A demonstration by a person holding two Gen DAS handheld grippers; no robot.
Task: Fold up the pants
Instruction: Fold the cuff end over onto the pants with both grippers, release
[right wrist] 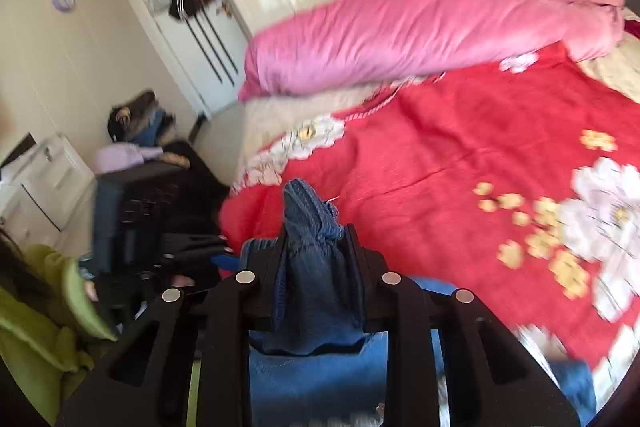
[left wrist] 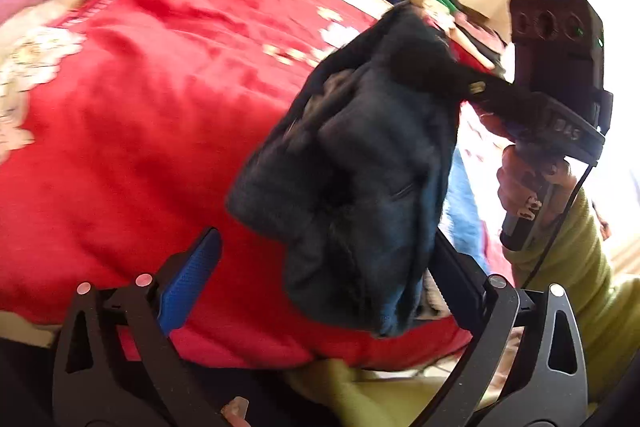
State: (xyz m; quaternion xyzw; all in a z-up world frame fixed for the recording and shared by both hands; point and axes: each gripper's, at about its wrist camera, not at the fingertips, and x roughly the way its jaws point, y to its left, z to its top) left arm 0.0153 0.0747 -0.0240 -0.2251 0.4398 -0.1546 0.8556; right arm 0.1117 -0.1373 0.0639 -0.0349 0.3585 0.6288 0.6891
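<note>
- Bed with a red floral bedspread (right wrist: pixel 460 155): we see it fill the ground ahead of and beneath both grippers. A pink quilt (right wrist: pixel 400 31) lies bunched at its far side, well beyond the right gripper.
- Pants (left wrist: pixel 360 167), dark blue denim: we find them lifted off the bedspread and hanging as a bunched mass. Their long axis runs from the right gripper's tips, at upper right in the left wrist view, down toward the gap between the left gripper's fingers. The lower end hangs just ahead of, and partly over, the left gripper's right-hand finger.
- Right gripper (right wrist: pixel 316 239): we see its jaws narrow and clamped on a gathered fold of the pants, which stands up between the fingertips. More denim hangs below the jaws.
- Left gripper (left wrist: pixel 320 267): we see its jaws spread wide, holding nothing. Its blue pad (left wrist: pixel 188 287) stands clear to the left of the cloth.
- Deciding relation: the pants hang from the right gripper, directly ahead of the open left one. We judge that the left gripper is the nearer to the free lower end, and should close on it there.
- Motion blur hides which part of the garment is pinched.
</note>
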